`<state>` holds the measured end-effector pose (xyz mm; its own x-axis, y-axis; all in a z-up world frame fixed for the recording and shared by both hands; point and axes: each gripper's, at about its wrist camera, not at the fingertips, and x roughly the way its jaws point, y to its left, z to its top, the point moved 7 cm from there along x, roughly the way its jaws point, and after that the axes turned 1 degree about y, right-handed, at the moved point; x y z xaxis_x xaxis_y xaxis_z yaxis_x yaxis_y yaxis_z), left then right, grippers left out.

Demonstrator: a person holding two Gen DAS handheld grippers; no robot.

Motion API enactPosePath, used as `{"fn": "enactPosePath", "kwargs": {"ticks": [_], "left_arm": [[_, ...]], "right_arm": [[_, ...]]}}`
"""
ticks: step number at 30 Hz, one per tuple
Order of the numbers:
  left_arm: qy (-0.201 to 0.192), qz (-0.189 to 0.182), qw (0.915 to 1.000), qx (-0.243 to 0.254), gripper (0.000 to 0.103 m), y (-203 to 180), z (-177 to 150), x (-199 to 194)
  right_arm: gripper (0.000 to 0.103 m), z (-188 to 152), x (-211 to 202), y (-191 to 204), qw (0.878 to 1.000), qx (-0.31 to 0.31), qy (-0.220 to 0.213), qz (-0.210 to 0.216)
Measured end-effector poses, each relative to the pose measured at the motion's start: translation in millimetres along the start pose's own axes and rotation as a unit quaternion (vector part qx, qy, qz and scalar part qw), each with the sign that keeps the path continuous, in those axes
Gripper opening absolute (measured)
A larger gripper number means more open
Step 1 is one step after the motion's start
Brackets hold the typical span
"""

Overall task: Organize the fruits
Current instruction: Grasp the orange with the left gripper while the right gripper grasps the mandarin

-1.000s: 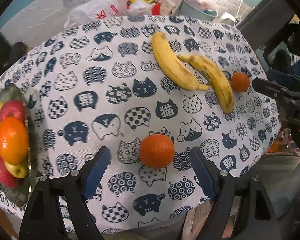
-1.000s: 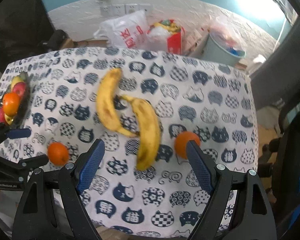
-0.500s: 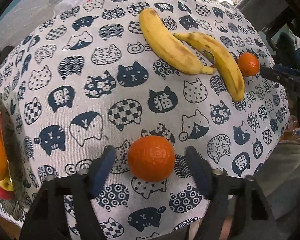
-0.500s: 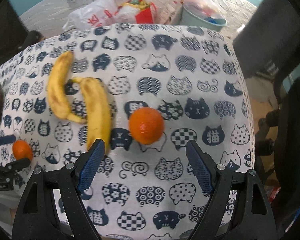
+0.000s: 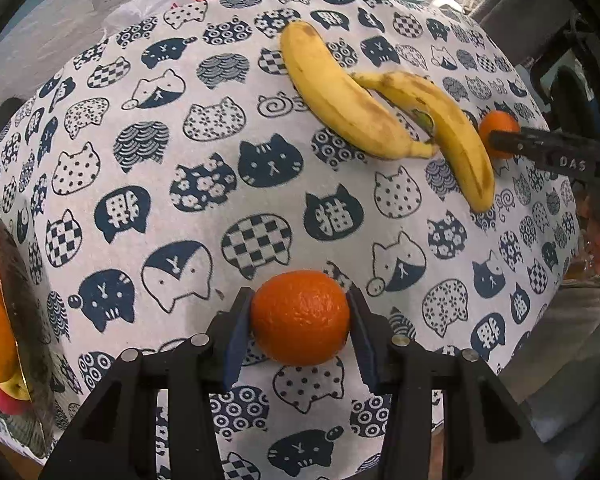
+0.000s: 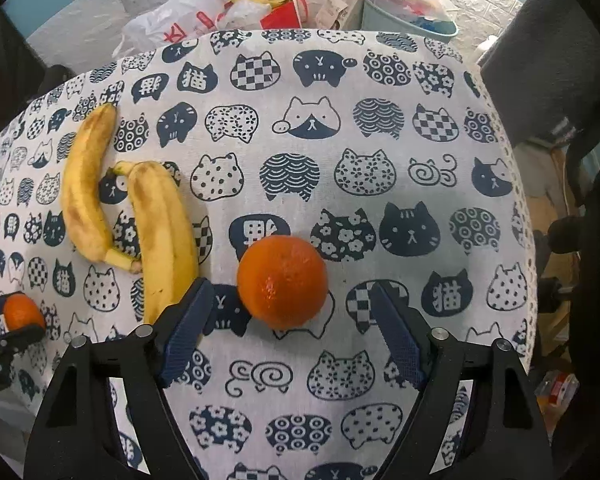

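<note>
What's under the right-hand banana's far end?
The other banana's stem tip runs under the right-hand banana; beneath both, cat-print tablecloth. How far the stem continues underneath is hidden.

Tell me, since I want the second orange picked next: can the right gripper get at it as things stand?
Probably yes. The right gripper is open with the orange just ahead between its fingers; the banana lies beside the left finger, not across the gap.

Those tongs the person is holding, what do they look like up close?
Each set of tongs, left and right, is a black angular frame joined with round silver pins. The fingers carry blue textured pads. Seen from the side, the right tongs bear white letters "DAS". No cables or sleeves show.
</note>
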<state>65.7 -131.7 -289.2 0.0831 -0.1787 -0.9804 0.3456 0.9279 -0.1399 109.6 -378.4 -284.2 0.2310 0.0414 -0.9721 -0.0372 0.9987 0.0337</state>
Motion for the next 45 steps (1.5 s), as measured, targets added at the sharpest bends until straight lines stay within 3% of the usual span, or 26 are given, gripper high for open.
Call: {"fn": "enactPosePath", "kwargs": {"ticks": [4, 8, 15, 22, 45], "left_arm": [[-0.01, 0.002, 0.9999, -0.001, 0.047, 4, 5, -6], [-0.017, 0.004, 0.9998, -0.001, 0.047, 4, 9, -11], [-0.029, 0.003, 0.9996, 0.0, 0.047, 3, 8, -21], [-0.05, 0.006, 0.9987, -0.004, 0.047, 8, 5, -39], [-0.112, 0.003, 0.9906, -0.078, 0.047, 68, -14, -99]], "right_arm": [[0.069, 1, 7, -1, 1.0, -0.001, 0.004, 0.0], [0.047, 2, 10, 4, 1.0, -0.003, 0.005, 0.01], [0.046, 0, 1, 9, 1.0, -0.012, -0.008, 0.004], [0.046, 11, -40, 32, 0.998, -0.031, -0.047, 0.019], [0.047, 24, -108, 176, 0.98, -0.137, -0.111, 0.096]]}}
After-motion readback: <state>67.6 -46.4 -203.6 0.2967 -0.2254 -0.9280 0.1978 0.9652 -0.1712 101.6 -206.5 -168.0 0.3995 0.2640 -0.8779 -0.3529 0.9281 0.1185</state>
